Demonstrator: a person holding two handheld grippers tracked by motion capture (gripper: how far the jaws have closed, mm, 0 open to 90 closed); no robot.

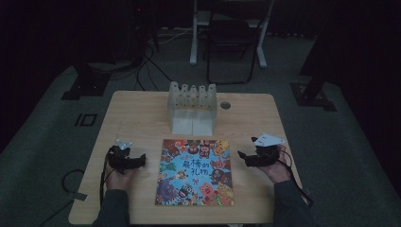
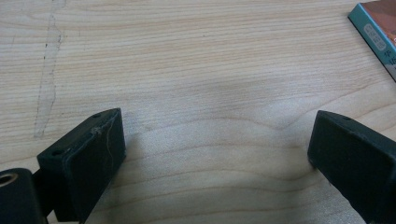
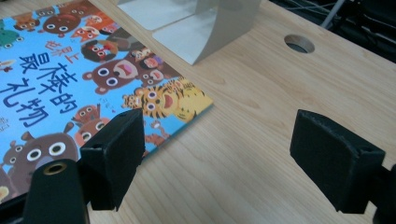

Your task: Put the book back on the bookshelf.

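Note:
A colourful picture book (image 1: 195, 172) with cartoon animals lies flat on the wooden table (image 1: 142, 113), front and centre. My left gripper (image 1: 140, 161) rests low over bare wood just left of the book, open and holding nothing (image 2: 217, 149); a teal book corner (image 2: 378, 32) shows at the top right of the left gripper view. My right gripper (image 1: 242, 156) sits just right of the book, open and holding nothing (image 3: 217, 154). Its left jaw overlaps the book's edge (image 3: 93, 70) in the right gripper view.
A translucent white slotted rack (image 1: 193, 109) stands behind the book at the table's back centre (image 3: 205, 23). A round cable hole (image 1: 225, 105) lies right of the rack (image 3: 299, 43). A chair (image 1: 231, 42) and stand legs occupy the dark floor beyond.

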